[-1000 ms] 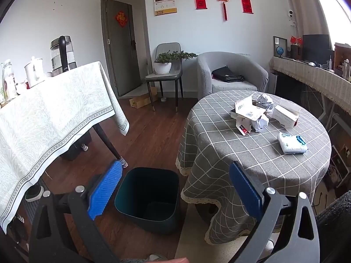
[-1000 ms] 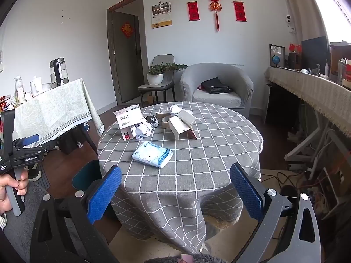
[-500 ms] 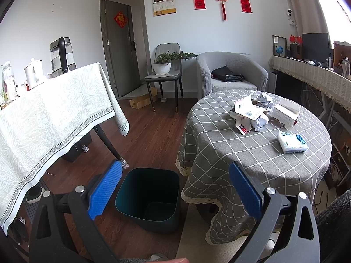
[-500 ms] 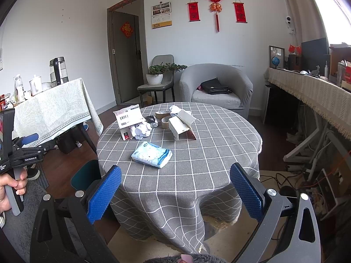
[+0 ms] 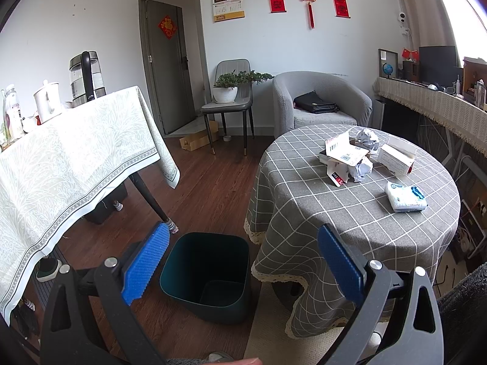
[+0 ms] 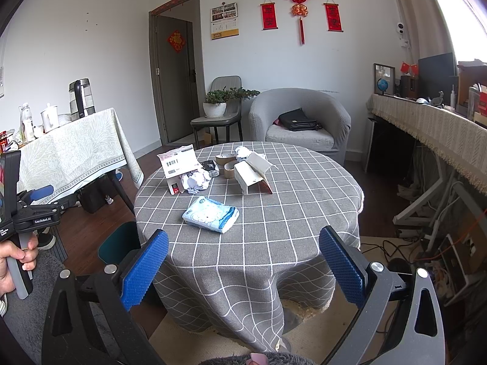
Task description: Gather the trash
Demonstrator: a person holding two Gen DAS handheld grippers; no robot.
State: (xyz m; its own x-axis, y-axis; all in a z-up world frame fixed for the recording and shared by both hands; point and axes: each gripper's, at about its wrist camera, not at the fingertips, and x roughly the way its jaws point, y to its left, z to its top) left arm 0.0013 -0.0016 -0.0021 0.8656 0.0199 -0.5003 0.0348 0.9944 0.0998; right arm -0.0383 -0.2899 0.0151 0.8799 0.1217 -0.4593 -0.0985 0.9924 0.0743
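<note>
Round counter [image 6: 274, 213] under grey checked cloth serves as landmark. On its top: blue-and-white tissue pack [image 6: 210, 214] nearest the front edge, crumpled paper [image 6: 196, 180], labelled mailer [image 6: 178, 161] and white carton [image 6: 251, 174] behind it. Dark teal bin [image 5: 207, 273] stands on the floor beside the counter, nothing inside. Left hand-held gripper [image 5: 243, 270] and right hand-held gripper [image 6: 243, 270] both released, jaws spread wide, short of the counter.

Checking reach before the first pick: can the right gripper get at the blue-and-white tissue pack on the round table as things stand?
Probably yes. The right gripper is open, and the tissue pack lies alone on the near part of the table, nothing between them.
</note>
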